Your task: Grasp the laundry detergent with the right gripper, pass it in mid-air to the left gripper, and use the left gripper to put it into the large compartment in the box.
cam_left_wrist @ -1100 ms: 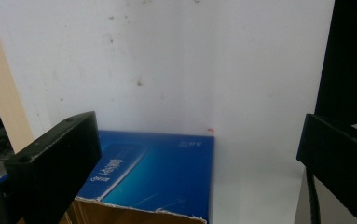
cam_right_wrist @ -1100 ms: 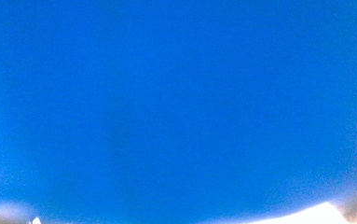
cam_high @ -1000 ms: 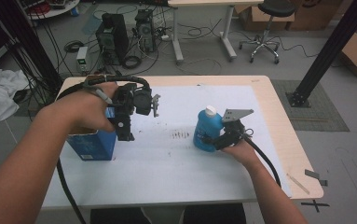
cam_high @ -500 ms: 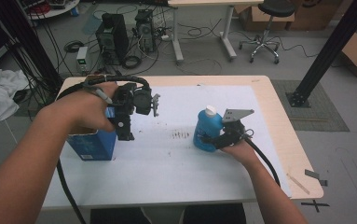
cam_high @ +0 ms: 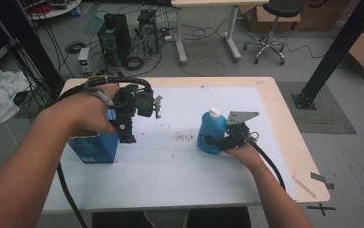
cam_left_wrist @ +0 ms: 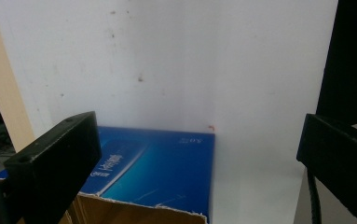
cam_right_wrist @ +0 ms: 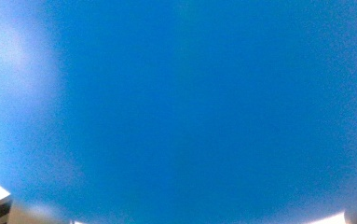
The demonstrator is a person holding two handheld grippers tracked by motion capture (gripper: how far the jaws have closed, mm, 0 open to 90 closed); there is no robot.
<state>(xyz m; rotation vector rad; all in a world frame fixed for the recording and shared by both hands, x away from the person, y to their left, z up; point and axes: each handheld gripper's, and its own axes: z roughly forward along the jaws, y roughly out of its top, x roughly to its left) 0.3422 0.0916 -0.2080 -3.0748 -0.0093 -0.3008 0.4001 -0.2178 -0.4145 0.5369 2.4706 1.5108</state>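
The surface [cam_high: 265,109] is a pale wooden top covered by a white sheet, so the two blue things stand out clearly on it. At its left edge stands a blue box [cam_high: 94,148], its torn cardboard top open. The left tool [cam_high: 126,135] hangs just above and beside it, jaws wide apart and empty, pointing down, which looks like a hand lining up to reach for the box. Well apart, to the right of the middle, a blue bottle [cam_high: 211,133] with a white cap stands upright. The right tool [cam_high: 214,141] is pressed against its lower body from the person's side, seemingly to grip it low; whether the jaws are clamped on it, I cannot tell.
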